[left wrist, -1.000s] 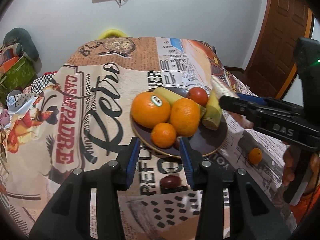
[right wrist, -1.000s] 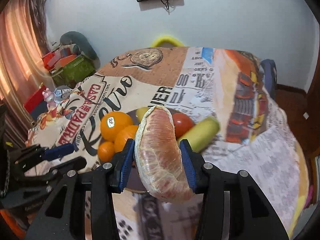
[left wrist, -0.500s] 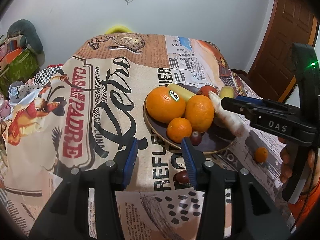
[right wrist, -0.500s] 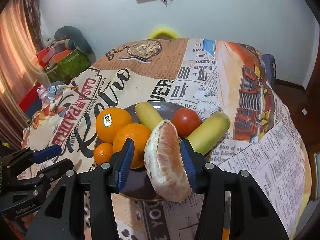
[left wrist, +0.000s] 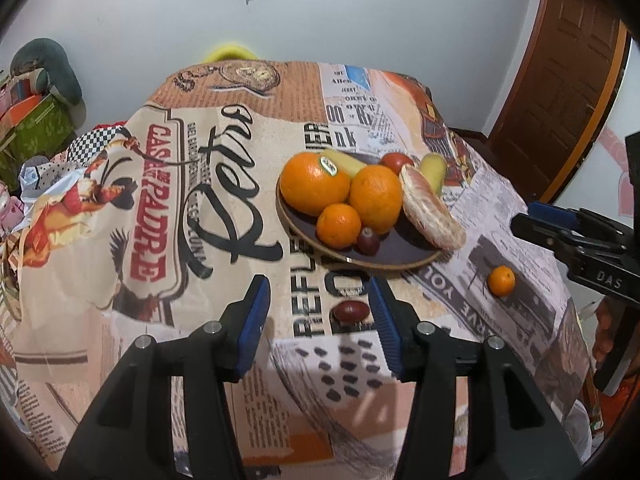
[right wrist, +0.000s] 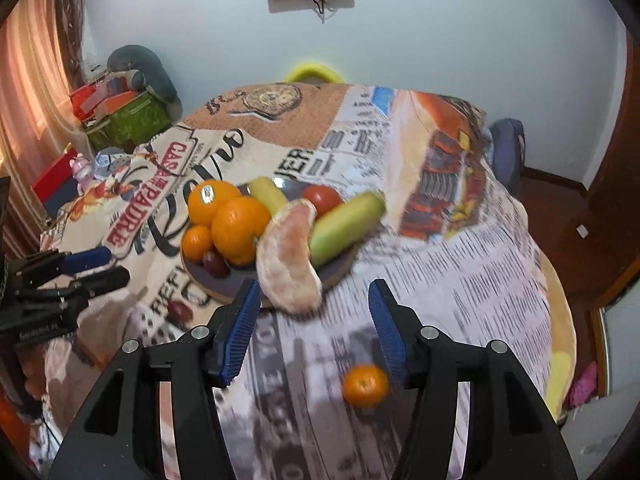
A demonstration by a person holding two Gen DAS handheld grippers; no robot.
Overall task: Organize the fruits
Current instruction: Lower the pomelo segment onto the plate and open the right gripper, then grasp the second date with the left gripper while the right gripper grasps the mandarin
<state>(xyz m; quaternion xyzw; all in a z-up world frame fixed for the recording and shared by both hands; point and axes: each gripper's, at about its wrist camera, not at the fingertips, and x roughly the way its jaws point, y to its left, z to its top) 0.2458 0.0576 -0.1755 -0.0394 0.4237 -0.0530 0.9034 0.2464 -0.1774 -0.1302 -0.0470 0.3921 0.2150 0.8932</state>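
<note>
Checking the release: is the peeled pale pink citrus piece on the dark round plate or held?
On the plate: the peeled citrus piece leans there, clear of the right gripper.

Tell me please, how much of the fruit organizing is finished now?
Mostly done: oranges, tomato and the peeled citrus piece lie on the plate. Both grippers, left and right, are open and hold nothing. Left: the small mandarin and dark red fruit on the tablecloth.

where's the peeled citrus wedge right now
In both views the peeled wedge lies on the plate's right edge, leaning on the big orange and the banana, free of the open right gripper.
</note>
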